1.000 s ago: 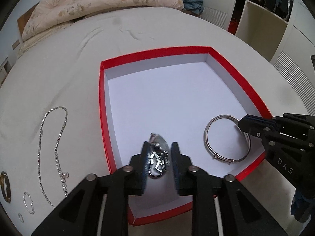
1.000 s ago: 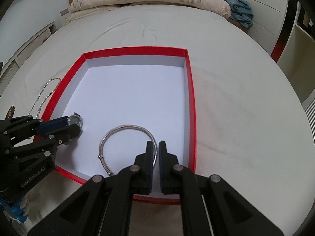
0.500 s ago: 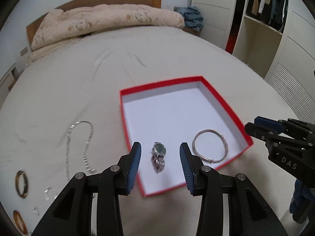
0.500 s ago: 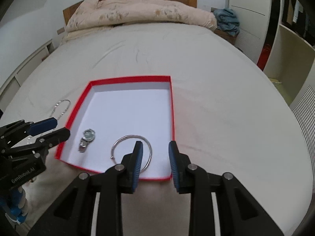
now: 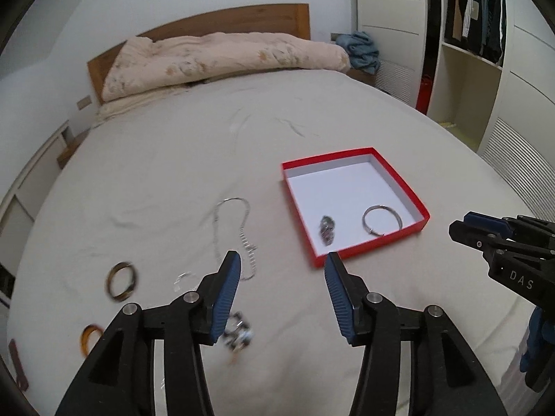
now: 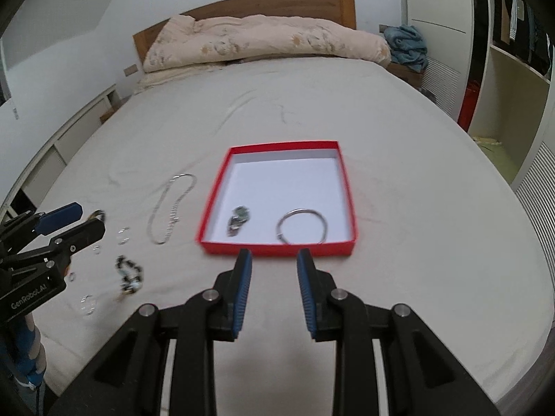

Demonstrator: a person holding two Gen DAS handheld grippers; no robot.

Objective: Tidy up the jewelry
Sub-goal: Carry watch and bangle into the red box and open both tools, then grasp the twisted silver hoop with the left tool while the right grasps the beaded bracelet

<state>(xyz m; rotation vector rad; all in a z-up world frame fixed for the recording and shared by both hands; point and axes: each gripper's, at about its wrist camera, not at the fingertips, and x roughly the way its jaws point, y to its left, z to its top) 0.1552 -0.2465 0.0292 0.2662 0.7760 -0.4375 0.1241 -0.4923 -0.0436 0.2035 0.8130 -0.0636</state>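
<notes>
A red box [image 5: 364,250] [image 6: 277,250] with a white floor lies on the bed. In it lie a watch [image 5: 327,230] [image 6: 238,219] and a silver bangle [image 5: 381,220] [image 6: 301,226]. Left of the box lie a silver necklace [image 5: 242,232] [image 6: 171,208], a beaded bracelet [image 5: 237,338] [image 6: 129,274], a dark bangle [image 5: 121,280], an amber ring [image 5: 89,339] and small clear rings [image 6: 123,235]. My left gripper [image 5: 281,294] [image 6: 69,222] is open and empty, back from the box. My right gripper [image 6: 272,289] [image 5: 468,230] is open and empty, in front of the box's near wall.
A folded quilt [image 5: 222,59] [image 6: 263,40] lies against the wooden headboard at the far end of the bed. Wardrobe shelves [image 5: 485,52] stand at the right. A blue cloth [image 6: 407,46] sits beside the bed.
Both grippers let go, opened and pulled back and up from the box. The watch and the silver bangle stay in the box. More loose jewelry came into view at the left.
</notes>
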